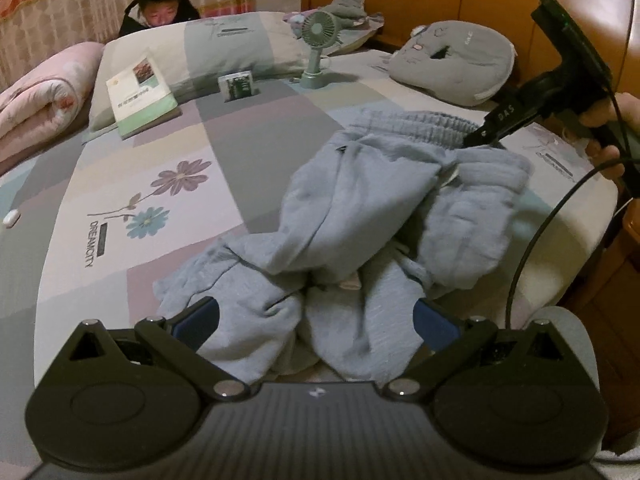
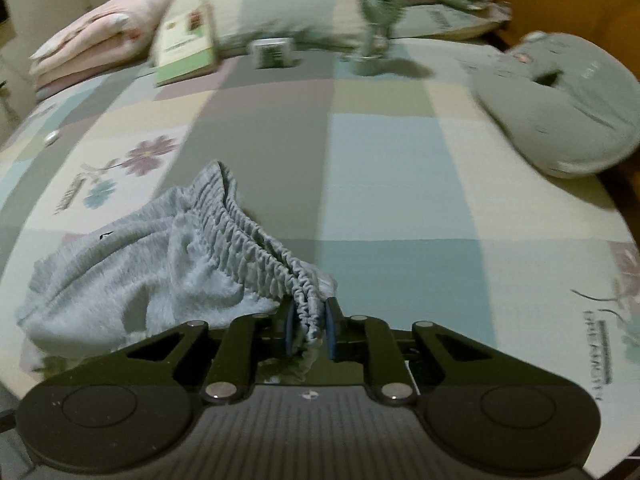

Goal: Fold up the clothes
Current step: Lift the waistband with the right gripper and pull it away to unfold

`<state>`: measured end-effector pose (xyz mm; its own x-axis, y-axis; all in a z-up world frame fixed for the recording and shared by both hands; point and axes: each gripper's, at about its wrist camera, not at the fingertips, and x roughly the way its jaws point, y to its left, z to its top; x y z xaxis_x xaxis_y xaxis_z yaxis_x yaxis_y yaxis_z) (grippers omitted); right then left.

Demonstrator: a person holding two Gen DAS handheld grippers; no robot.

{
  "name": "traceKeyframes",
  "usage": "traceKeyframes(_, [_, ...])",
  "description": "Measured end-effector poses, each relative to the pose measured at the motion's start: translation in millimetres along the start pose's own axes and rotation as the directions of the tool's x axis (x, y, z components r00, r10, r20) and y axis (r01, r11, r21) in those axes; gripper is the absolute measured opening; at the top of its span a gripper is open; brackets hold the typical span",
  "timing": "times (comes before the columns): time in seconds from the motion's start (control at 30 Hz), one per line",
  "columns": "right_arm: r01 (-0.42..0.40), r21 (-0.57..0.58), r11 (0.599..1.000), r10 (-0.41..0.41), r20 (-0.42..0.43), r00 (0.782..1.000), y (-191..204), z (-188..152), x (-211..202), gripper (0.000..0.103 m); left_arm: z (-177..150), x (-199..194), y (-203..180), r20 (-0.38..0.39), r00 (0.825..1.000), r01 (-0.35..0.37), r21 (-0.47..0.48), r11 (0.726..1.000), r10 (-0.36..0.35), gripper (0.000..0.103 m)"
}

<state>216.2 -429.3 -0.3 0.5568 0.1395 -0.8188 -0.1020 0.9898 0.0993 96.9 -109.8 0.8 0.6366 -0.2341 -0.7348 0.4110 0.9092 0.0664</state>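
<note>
On the patchwork bed sheet (image 2: 400,160) lies a pair of grey sweatpants (image 1: 360,200), crumpled toward the near right side of the bed, legs bunched in a heap. My right gripper (image 2: 307,326) is nearly closed, its blue pads pinching the gathered elastic waistband (image 2: 256,240) between them; from the left wrist view I see the same gripper (image 1: 478,140) biting the waistband at the far edge of the pile. My left gripper (image 1: 316,322) stands wide open, with the leg fabric lying between its spread fingers (image 1: 434,320) but not pinched. Beyond sit a small green fan (image 1: 318,40), a book (image 1: 140,92) against the pillow (image 1: 224,40) and a grey cushion (image 1: 452,64).
</note>
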Motion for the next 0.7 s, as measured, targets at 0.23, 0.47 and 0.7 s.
traceKeyframes(0.23, [0.053, 0.091, 0.994, -0.052, -0.011, 0.999, -62, -3, 14, 0.018, 12, 15, -20, -0.020, 1.000, 0.004, 0.036, 0.999, -0.004, 0.102])
traceKeyframes(0.47, [0.112, 0.197, 0.974, -0.106, -0.041, 0.993, -120, -10, 31, 0.018, 20, 29, -30, -0.031, 0.999, 0.016, 0.055, 0.998, -0.014, 0.102])
traceKeyframes(0.7, [0.100, 0.254, 0.962, -0.075, -0.105, 0.992, -152, -27, 53, 0.025, 21, 40, -33, -0.051, 0.998, 0.040, 0.060, 0.997, -0.036, 0.102])
